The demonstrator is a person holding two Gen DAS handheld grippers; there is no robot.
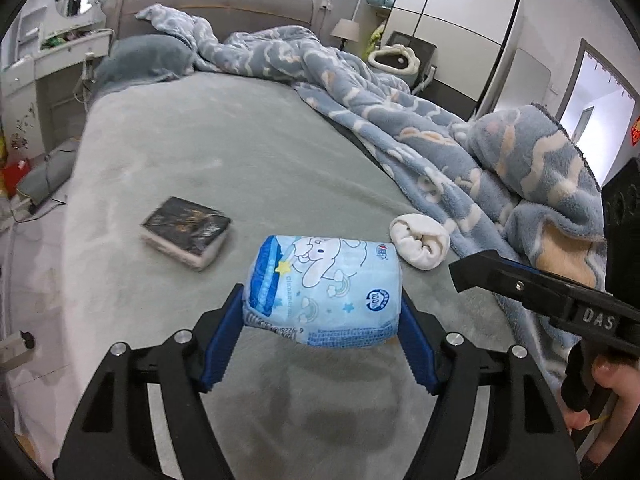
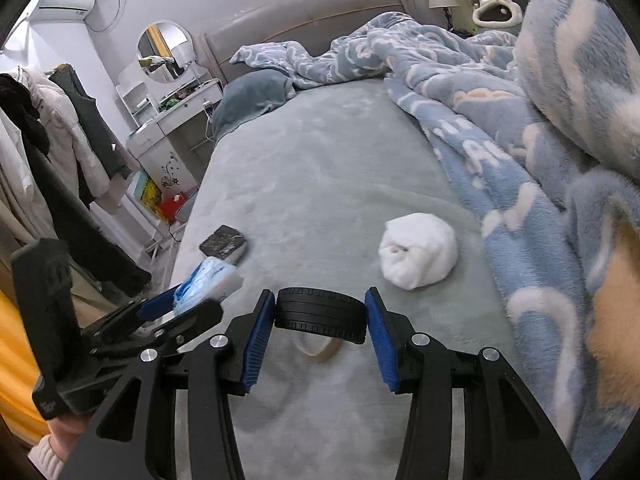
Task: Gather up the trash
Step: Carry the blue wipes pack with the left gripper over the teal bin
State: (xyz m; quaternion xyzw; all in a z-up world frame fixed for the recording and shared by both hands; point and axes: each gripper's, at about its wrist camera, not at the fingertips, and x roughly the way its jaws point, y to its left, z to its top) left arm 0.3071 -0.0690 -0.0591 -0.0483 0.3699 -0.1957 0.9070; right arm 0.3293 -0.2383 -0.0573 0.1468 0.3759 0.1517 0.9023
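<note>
Holding a pale blue cartoon-printed tissue pack (image 1: 324, 292) in my left claw (image 1: 322, 322) and a black rubber toy tyre (image 2: 320, 314) in my right claw (image 2: 320, 320), both part-open yet clamped, I see the white rolled sock (image 2: 418, 254) upper right, nearer the right.

My left gripper (image 1: 322, 312) clamps a pale blue tissue pack (image 1: 324, 290) printed with a white cartoon dog, lifted clear above the grey-green bed sheet (image 1: 224, 152). My right gripper (image 2: 320, 316) pinches a small black toy tyre (image 2: 320, 314), tread facing me, also off the sheet. Under the tyre, a thin beige ring (image 2: 316, 350) lies on the sheet.
</note>
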